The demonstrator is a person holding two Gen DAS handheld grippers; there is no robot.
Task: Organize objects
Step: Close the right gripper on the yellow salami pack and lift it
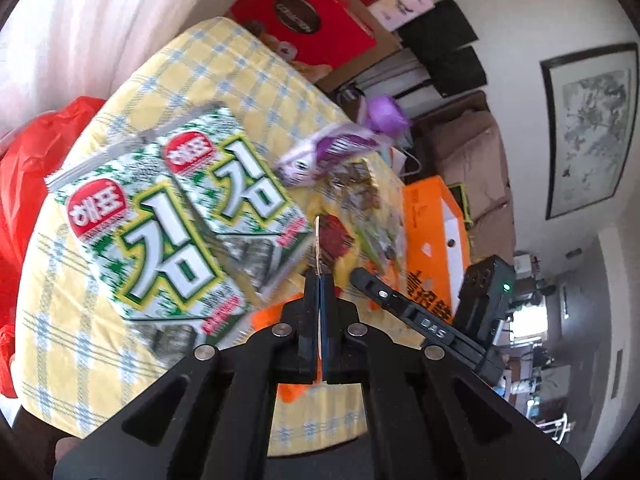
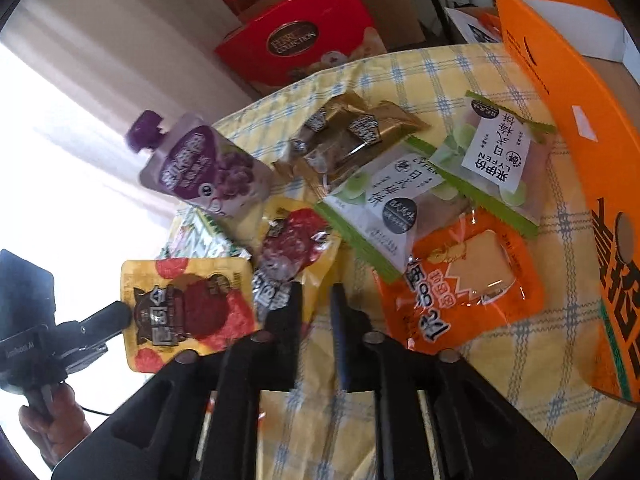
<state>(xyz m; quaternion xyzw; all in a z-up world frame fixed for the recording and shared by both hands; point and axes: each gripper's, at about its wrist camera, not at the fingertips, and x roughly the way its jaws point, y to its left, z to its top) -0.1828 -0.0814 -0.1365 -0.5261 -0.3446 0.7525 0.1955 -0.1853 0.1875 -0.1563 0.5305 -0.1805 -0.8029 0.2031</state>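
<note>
Up close, the left gripper [image 1: 319, 280] has its two black fingers pressed together on the thin edge of a flat yellow snack packet with red circles [image 2: 186, 310]; from the left wrist view only the packet's pale edge shows, standing up between the pads. From the right wrist view that same packet hangs at the near left, clamped at its left edge and lifted clear of the yellow checked tablecloth [image 2: 472, 392].

The right gripper [image 2: 316, 300] stands partly open with nothing between its fingers, its tips just near of a crinkled clear wrapper with a dark red sweet [image 2: 294, 246].

Two green and white seaweed packs with red oval labels [image 1: 172, 220] lie side by side on the cloth at the left of the left wrist view. A purple grape pouch with a purple cap [image 2: 200, 164] lies further off, to the left of a gold foil packet [image 2: 352, 136]. Right of that, two clear packets with green edges and white labels [image 2: 440, 176] overlap each other, and an orange plastic packet with a pale square biscuit [image 2: 468, 284] lies nearer, touching the lower one.

An orange cardboard box with black characters [image 2: 580, 160] stands along the right side of the table. A red chocolate box with a dark oval label [image 2: 296, 44] sits at the far edge.
</note>
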